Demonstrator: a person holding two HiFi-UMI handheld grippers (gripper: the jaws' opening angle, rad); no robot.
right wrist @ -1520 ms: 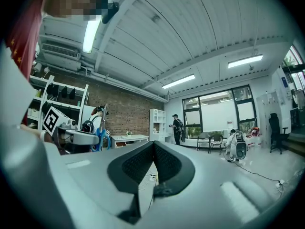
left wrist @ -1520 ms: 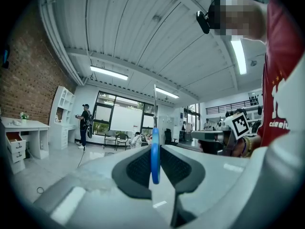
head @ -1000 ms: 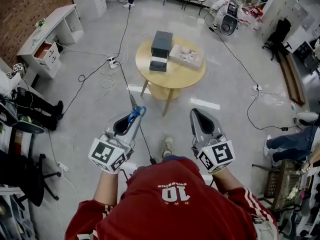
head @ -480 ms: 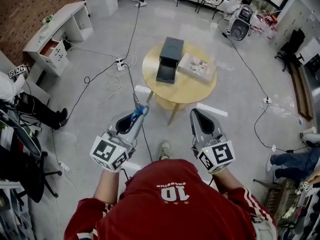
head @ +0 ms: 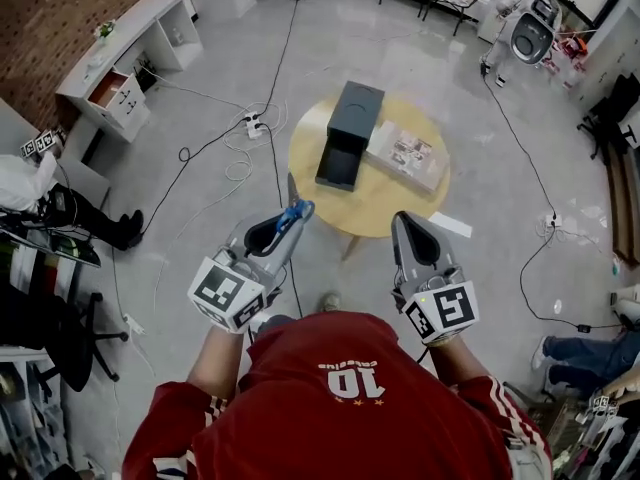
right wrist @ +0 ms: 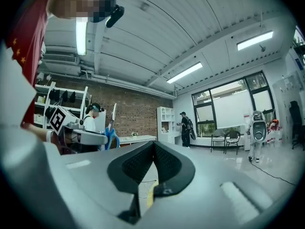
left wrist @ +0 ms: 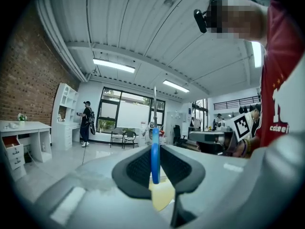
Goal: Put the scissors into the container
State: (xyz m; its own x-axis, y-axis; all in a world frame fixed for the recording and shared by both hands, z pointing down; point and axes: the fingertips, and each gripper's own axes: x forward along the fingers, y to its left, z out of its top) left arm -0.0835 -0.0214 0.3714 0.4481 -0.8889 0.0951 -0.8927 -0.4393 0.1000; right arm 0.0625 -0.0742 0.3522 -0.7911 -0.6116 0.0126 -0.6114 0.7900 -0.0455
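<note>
Blue-handled scissors [head: 296,211] stick out of my left gripper [head: 288,220], blades pointing forward toward the table. In the left gripper view the blue handle [left wrist: 155,151] is pinched between the black pads and the blade rises straight up. The container [head: 350,133], a dark grey box with an open drawer, stands on the round yellow table [head: 320,183] ahead. My right gripper [head: 404,222] is level beside the left one, shut and empty; its pads [right wrist: 167,163] meet at the tip. The right gripper view shows the left gripper [right wrist: 88,136] with the scissors [right wrist: 110,135] at the left.
A magazine [head: 408,158] lies right of the container. Cables and a power strip [head: 252,123] trail over the floor left of the table. A white desk [head: 130,58] lines the brick wall, and a seated person [head: 70,213] is at the far left.
The table with the container has come closer and lower in the head view as both grippers travelled forward toward it. The scissors stay in the left gripper.
</note>
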